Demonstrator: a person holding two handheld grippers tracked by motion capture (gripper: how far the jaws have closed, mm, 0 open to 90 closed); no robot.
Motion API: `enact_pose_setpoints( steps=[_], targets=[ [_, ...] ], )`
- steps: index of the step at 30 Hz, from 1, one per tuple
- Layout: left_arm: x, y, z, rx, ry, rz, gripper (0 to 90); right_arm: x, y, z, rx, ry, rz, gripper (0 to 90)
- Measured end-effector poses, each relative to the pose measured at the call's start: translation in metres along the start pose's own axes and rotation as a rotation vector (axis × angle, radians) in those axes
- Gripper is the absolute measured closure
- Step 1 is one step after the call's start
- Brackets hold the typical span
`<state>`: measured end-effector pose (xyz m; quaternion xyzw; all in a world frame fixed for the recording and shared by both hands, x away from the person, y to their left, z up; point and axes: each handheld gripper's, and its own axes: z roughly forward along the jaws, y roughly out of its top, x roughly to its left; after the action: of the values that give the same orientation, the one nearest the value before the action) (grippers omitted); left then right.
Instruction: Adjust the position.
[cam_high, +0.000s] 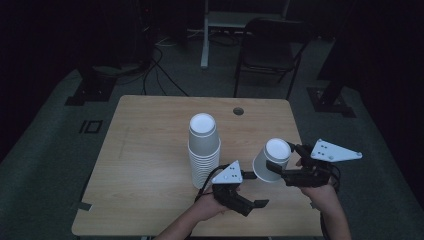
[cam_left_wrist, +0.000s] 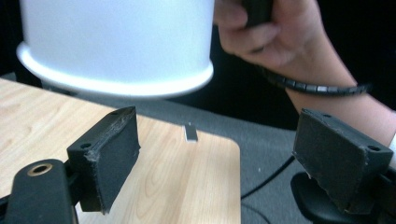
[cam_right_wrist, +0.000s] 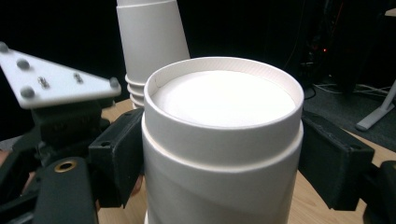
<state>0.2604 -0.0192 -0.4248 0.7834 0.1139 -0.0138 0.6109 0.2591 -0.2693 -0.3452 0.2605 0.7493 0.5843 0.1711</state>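
Note:
A tall stack of white paper cups (cam_high: 204, 150) stands upside down at the middle of the wooden table (cam_high: 145, 135). To its right my right gripper (cam_high: 286, 157) is shut on a single white cup (cam_high: 271, 160), held bottom-up and tilted above the table. In the right gripper view the pads press both sides of that cup (cam_right_wrist: 224, 140), with the stack (cam_right_wrist: 152, 42) behind it. My left gripper (cam_high: 254, 189) sits just below and left of the held cup, open. The left gripper view has the cup's rim (cam_left_wrist: 116, 70) above the empty left gripper (cam_left_wrist: 224, 163).
The table has a round cable hole (cam_high: 238, 111) near its far edge. A dark chair (cam_high: 270, 50) and a desk leg (cam_high: 205, 45) stand beyond it on grey carpet with cables. The person's right hand (cam_left_wrist: 275, 37) is close behind the held cup.

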Motion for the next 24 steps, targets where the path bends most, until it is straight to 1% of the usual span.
enact_pose_setpoints(
  steps=[2, 5, 6, 7, 9, 10, 11, 12, 13, 14, 15, 17, 18, 19, 20, 22, 23, 24],
  targets=[
    [0.001, 0.001, -0.001, -0.005, -0.010, -0.004, 15.4, 0.000, -0.001, 0.001, 0.003, -0.004, 0.002, 21.2],
    [0.000, 0.002, -0.001, -0.003, -0.008, 0.005, 16.0, 0.000, -0.001, 0.002, 0.008, -0.001, 0.000, 21.2],
    [0.000, 0.002, -0.001, -0.003, -0.008, 0.005, 17.5, 0.000, -0.001, 0.002, 0.008, -0.001, 0.000, 21.2],
    [0.000, 0.001, 0.000, -0.012, -0.003, 0.011, 23.0, 0.001, 0.000, 0.003, 0.003, 0.004, -0.002, 21.2],
    [-0.001, 0.001, 0.000, -0.015, 0.023, 0.018, 26.1, 0.002, 0.000, 0.002, 0.005, 0.002, -0.004, 21.1],
    [-0.001, 0.001, 0.000, -0.017, 0.034, 0.002, 30.1, 0.002, 0.001, 0.002, 0.004, 0.002, -0.006, 21.1],
    [-0.001, 0.002, 0.000, -0.020, 0.041, -0.014, 30.7, 0.002, 0.000, 0.002, 0.006, 0.000, -0.005, 21.1],
    [-0.001, 0.002, 0.000, -0.020, 0.041, -0.014, 30.9, 0.002, 0.000, 0.001, 0.006, -0.003, -0.006, 21.2],
    [-0.001, 0.003, -0.002, -0.030, 0.065, -0.025, 32.5, 0.002, 0.000, 0.000, 0.005, -0.003, -0.006, 21.1],
    [-0.001, 0.004, -0.002, -0.036, 0.070, -0.030, 32.8, 0.002, -0.001, -0.002, 0.005, -0.004, -0.007, 21.1],
    [0.000, 0.004, -0.004, -0.049, 0.069, -0.043, 33.1, 0.001, -0.002, -0.002, 0.004, -0.003, -0.006, 21.1],
    [0.001, 0.006, -0.007, -0.068, 0.087, -0.043, 38.6, 0.001, -0.003, -0.005, -0.001, 0.007, 0.001, 21.1],
    [0.001, 0.006, -0.007, -0.068, 0.087, -0.043, 40.0, 0.001, -0.003, -0.005, -0.001, 0.007, 0.001, 21.1],
    [0.002, 0.007, -0.011, -0.087, 0.094, -0.053, 44.3, 0.001, -0.003, -0.007, 0.001, 0.011, -0.001, 21.0],
    [0.002, 0.008, -0.012, -0.096, 0.095, -0.054, 46.4, 0.001, -0.003, -0.008, -0.002, 0.014, 0.000, 21.1],
    [0.005, 0.009, -0.016, -0.121, 0.083, -0.072, 52.6, 0.001, -0.003, -0.010, -0.006, 0.026, 0.001, 21.0],
    [0.005, 0.009, -0.016, -0.121, 0.083, -0.072, 55.0, 0.001, -0.003, -0.010, -0.006, 0.026, 0.001, 21.0],
    [0.005, 0.009, -0.016, -0.121, 0.083, -0.072, 55.0, 0.001, -0.003, -0.011, -0.006, 0.029, -0.003, 21.0]
  ],
)
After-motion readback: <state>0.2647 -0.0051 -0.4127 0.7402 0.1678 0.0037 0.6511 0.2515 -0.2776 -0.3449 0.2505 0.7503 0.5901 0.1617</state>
